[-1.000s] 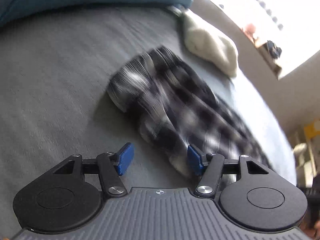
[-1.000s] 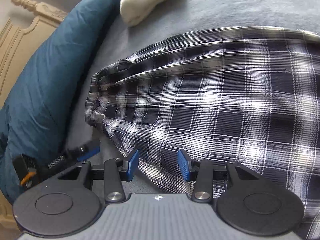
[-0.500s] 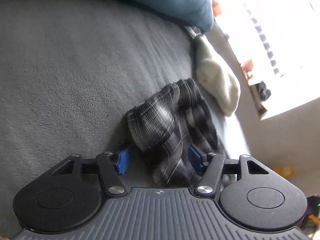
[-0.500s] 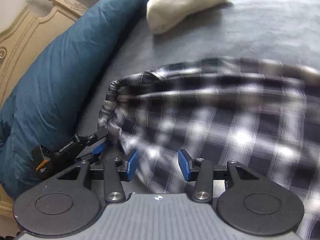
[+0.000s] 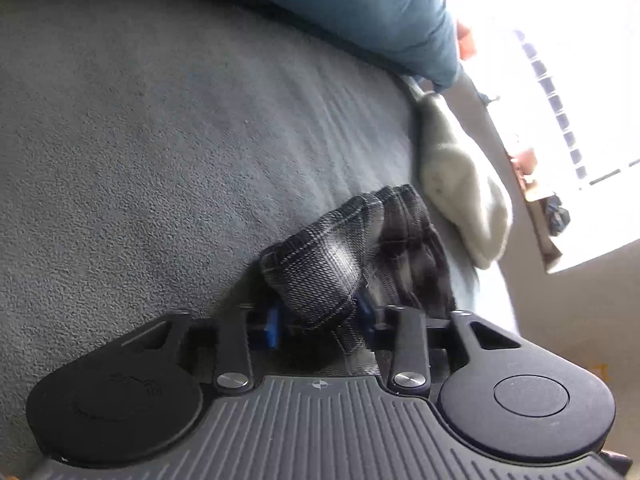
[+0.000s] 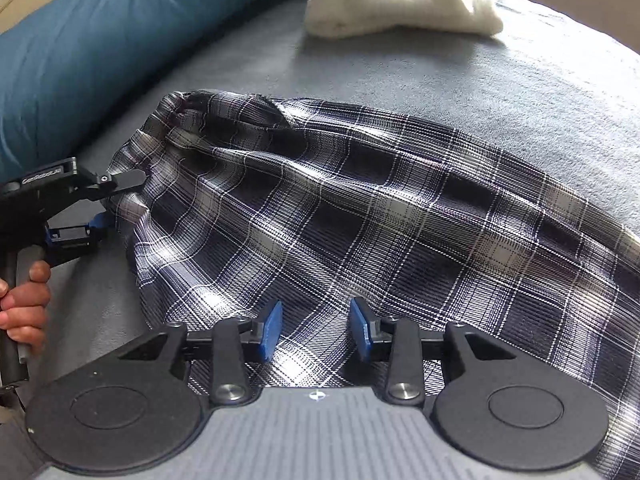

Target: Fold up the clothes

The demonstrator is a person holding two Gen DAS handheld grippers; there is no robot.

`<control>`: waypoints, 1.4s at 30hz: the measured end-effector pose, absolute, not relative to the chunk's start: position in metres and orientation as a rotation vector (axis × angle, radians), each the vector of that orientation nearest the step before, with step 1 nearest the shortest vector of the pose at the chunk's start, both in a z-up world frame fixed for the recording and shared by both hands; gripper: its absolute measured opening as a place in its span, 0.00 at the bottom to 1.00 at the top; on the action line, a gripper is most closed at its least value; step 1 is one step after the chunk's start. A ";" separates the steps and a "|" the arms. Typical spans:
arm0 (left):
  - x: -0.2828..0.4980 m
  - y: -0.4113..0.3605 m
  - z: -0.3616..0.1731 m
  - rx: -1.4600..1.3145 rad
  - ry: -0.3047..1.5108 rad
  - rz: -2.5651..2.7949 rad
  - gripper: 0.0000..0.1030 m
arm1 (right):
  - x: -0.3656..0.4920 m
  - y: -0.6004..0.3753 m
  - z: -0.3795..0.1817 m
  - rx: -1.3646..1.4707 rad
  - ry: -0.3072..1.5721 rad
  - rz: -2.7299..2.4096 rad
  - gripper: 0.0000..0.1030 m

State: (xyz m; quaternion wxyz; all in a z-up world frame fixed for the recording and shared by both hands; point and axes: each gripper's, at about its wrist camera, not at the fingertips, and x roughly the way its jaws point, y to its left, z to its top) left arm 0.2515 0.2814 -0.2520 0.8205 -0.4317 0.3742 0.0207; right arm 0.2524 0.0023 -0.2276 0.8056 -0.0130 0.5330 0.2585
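Observation:
A dark blue-and-white plaid garment (image 6: 360,208) lies spread on the grey bedcover (image 6: 520,80), its gathered waistband toward the left. In the left wrist view a bunched corner of that waistband (image 5: 320,264) fills the gap between the blue pads of my left gripper (image 5: 318,316), whose jaws are closing on it. The right wrist view shows the same left gripper (image 6: 116,200) at the waistband's edge, held by a hand (image 6: 24,300). My right gripper (image 6: 316,328) hovers low over the plaid cloth nearer the front. Its jaws are closing, with flat cloth beneath the gap and no fold pinched.
A white fluffy garment (image 6: 400,0) lies farther back on the bed, also seen as the pale bundle (image 5: 464,184). A teal pillow (image 6: 100,40) runs along the left side. A bright window (image 5: 560,80) sits beyond the bed's edge.
My left gripper has come down onto the waistband corner and its jaws have narrowed around it. My right gripper has slid across the plaid cloth and rolled, its jaws slightly narrower.

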 end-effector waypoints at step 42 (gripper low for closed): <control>0.132 -0.020 -0.186 0.278 0.710 -0.793 0.40 | 0.160 -0.331 -0.234 0.989 0.899 0.128 0.44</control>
